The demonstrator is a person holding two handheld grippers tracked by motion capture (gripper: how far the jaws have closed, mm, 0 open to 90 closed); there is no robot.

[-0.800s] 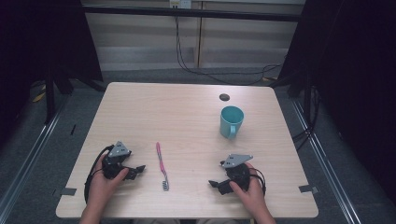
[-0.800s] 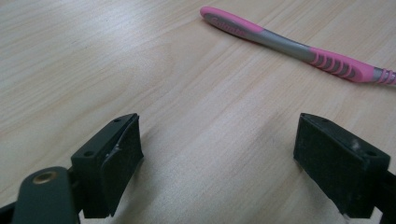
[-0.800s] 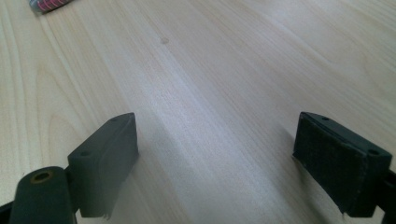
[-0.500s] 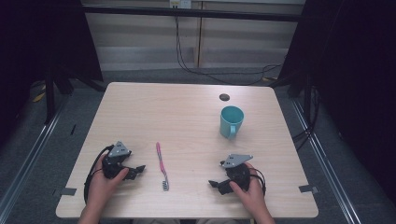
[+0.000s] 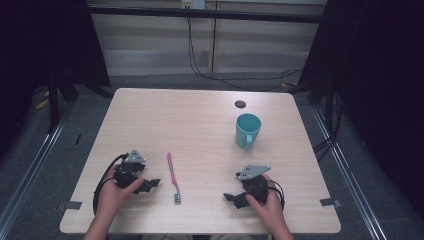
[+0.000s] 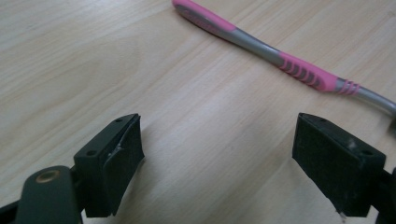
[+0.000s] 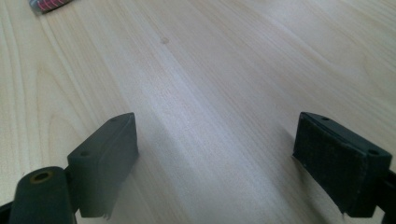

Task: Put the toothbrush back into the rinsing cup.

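Pale wood-grain bench [image 5: 200,125] on a grey floor, dark curtains at both sides, cables hanging at the back wall.

High view: my left gripper [image 5: 150,184] rests near the bench's near-left corner, my hand [image 5: 114,192] around it, jaws pointing toward the middle of the near edge. My right gripper [image 5: 229,197] rests near the near-right corner, my hand [image 5: 265,202] behind it, jaws pointing left toward the other gripper. Between the two lies the pink-and-grey plastic toothbrush [image 5: 173,176], lengthwise from far to near, bristle head toward the near edge; it sits just beside the left gripper and well apart from the right one. Teal ceramic mug [image 5: 247,129] stands upright toward the far-right part of the bench, handle facing the near edge. Small dark round disc [image 5: 240,104] lies beyond it, close to the far edge.

Left gripper view: both black jaws stand wide apart, bare wood between them. Toothbrush [image 6: 275,53] lies just ahead of the jaw tips, crossing the top of the frame on a slant, touching neither pad.

Right gripper view: jaws wide apart, holding no object, low over the wood. One end of the toothbrush [image 7: 49,4] shows at the top-left corner, well ahead.
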